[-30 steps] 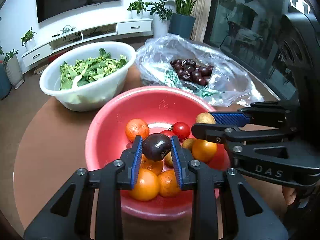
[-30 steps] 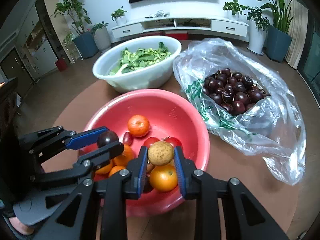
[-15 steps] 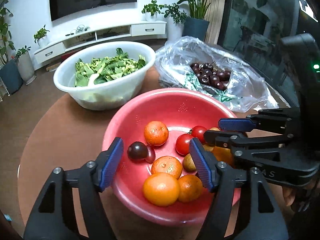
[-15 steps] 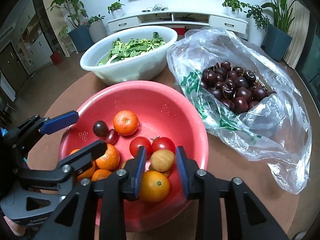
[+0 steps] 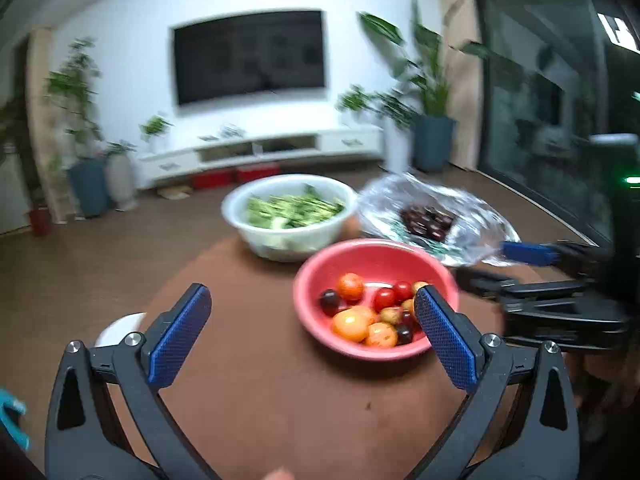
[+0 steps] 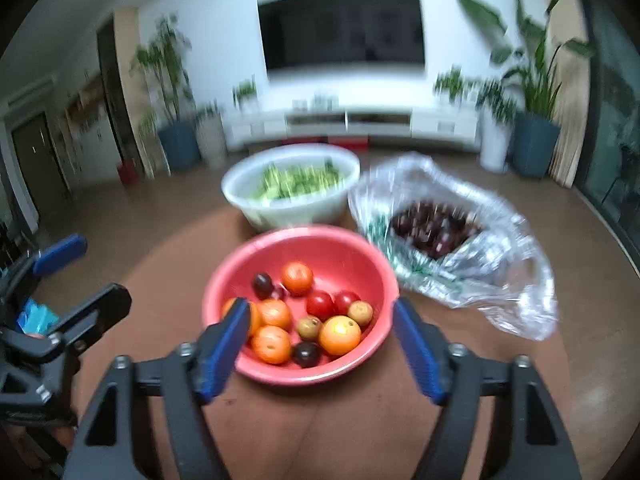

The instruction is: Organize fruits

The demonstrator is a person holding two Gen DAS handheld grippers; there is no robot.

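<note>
A red bowl (image 5: pixel 384 252) (image 6: pixel 344 240) on the round brown table holds several oranges (image 6: pixel 339 335), tomatoes (image 6: pixel 320 305), dark plums (image 6: pixel 263 284) and small brown fruits (image 6: pixel 360 313). My left gripper (image 5: pixel 312 322) is open and empty, drawn back above the table to the left of the bowl. My right gripper (image 6: pixel 320 334) is open and empty, drawn back from the bowl's near rim. Each gripper shows in the other's view, the right one (image 5: pixel 520 264) and the left one (image 6: pixel 80 268). Both views are blurred.
A white bowl of green vegetables (image 5: pixel 290 210) (image 6: pixel 294 184) stands behind the red bowl. A clear plastic bag of dark cherries (image 5: pixel 428 218) (image 6: pixel 436 228) lies at the back right. A white round thing (image 5: pixel 120 326) sits at the table's left edge.
Both grippers have let go of their fruit, the plum and the brown fruit now lying in the red bowl. Both have opened wide and pulled back and up from the bowl.
</note>
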